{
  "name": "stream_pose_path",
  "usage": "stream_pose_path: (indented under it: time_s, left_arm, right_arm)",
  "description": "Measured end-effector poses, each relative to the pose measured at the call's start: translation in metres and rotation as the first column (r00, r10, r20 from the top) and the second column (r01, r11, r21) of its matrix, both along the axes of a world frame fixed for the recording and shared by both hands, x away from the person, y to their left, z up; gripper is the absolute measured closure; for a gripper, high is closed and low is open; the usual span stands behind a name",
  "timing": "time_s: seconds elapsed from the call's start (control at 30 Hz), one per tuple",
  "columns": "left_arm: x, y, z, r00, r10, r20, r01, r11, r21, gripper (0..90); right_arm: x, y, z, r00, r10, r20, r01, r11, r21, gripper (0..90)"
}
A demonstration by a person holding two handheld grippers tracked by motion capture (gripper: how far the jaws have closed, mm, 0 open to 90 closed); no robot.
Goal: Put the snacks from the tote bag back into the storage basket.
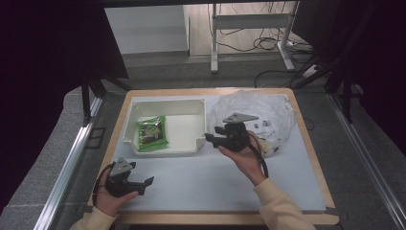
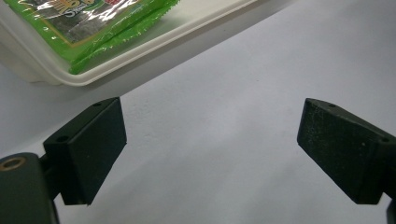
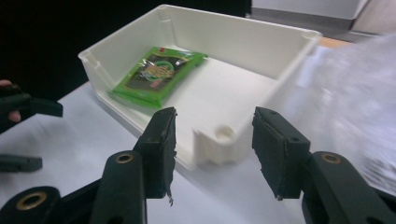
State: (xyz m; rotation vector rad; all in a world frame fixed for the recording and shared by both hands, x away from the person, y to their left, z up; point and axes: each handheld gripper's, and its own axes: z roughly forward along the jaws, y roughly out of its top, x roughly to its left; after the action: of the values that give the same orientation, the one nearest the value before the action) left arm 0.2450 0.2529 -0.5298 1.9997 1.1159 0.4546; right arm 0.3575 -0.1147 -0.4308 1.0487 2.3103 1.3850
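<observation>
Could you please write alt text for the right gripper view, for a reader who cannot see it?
The right claw, jaws open and empty, faces a white bin holding a green snack packet on a white table. Blurred clear plastic bag at right; the left claw at the left edge.

A green snack packet [image 1: 152, 133] with a dark printed centre is lying flat inside the white open-topped bin [image 1: 194, 144], toward its left wall, on the table [image 1: 210, 179].

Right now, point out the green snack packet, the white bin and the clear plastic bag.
green snack packet [image 1: 152, 132], high view, middle of its printed face
white bin [image 1: 165, 104], high view, back wall
clear plastic bag [image 1: 274, 111], high view, crumpled top
</observation>
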Motion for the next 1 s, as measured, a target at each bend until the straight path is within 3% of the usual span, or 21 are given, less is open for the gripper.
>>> stream_pose_path:
  time_s: [0.4,0.6,1.0]
  left_arm:
    - [0.0,-0.001,-0.001,0.9999,0.008,-0.007,-0.008,0.9999,0.009,8.2]
    - [0.0,0.001,-0.001,0.9999,0.009,-0.004,-0.009,1.0,0.002,8.3]
    - [0.0,0.001,-0.002,1.0,-0.006,-0.006,0.006,1.0,0.006,8.3]
  right_arm:
    - [-0.028,-0.053,-0.033,0.9958,-0.089,-0.021,0.089,0.9959,-0.017,50.0]
    - [-0.033,-0.059,-0.049,0.9945,-0.085,-0.061,0.084,0.9963,-0.016,50.1]
    - [-0.03,-0.053,-0.055,0.995,-0.077,-0.064,0.074,0.9965,-0.037,49.3]
